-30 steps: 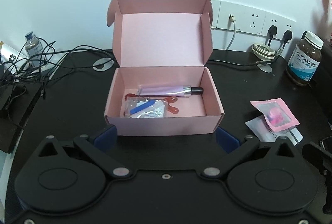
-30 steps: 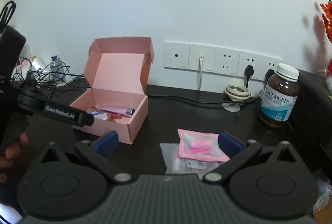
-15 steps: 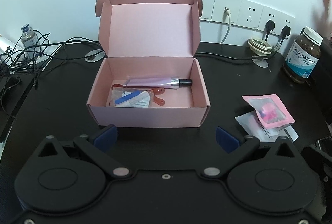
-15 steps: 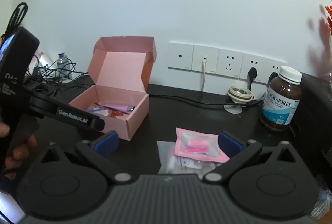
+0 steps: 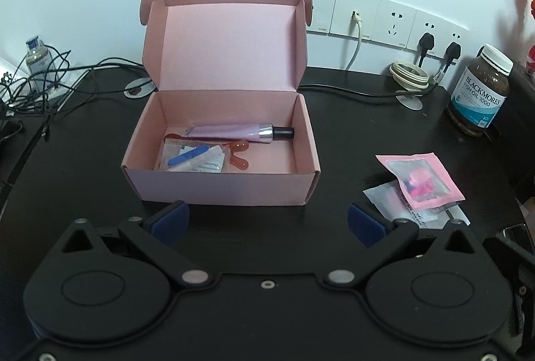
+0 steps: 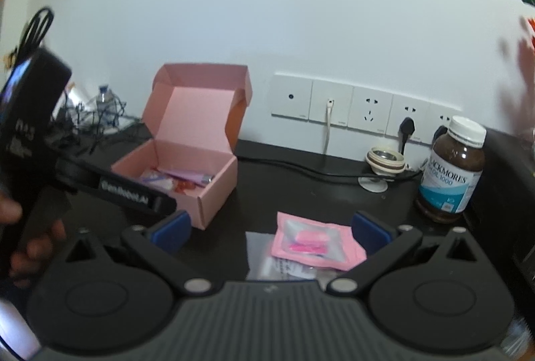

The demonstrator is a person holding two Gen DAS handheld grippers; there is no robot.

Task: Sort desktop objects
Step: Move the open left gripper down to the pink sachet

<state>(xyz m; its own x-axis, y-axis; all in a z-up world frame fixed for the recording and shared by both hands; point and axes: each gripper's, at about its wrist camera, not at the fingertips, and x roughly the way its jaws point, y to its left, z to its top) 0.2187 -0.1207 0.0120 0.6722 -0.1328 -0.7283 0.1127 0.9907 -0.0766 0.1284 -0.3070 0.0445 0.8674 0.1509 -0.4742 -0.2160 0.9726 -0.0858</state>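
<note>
An open pink box stands on the black desk, lid up. Inside lie a lilac tube, a blue-and-clear sachet and a red piece. Right of the box a pink packet rests on a clear white packet. My left gripper is open and empty, short of the box front. My right gripper is open and empty, hovering just before the pink packet. The left device and a hand show at the right wrist view's left.
A brown Blackmores bottle stands at the right by a dark block. Wall sockets with plugs and cables line the back, a tape roll below them. Tangled cables and a small bottle crowd the left.
Both views have drawn back and risen a little; the box and packets sit lower and farther in frame. The left device has shifted left in the right wrist view. Both grippers stayed open.
</note>
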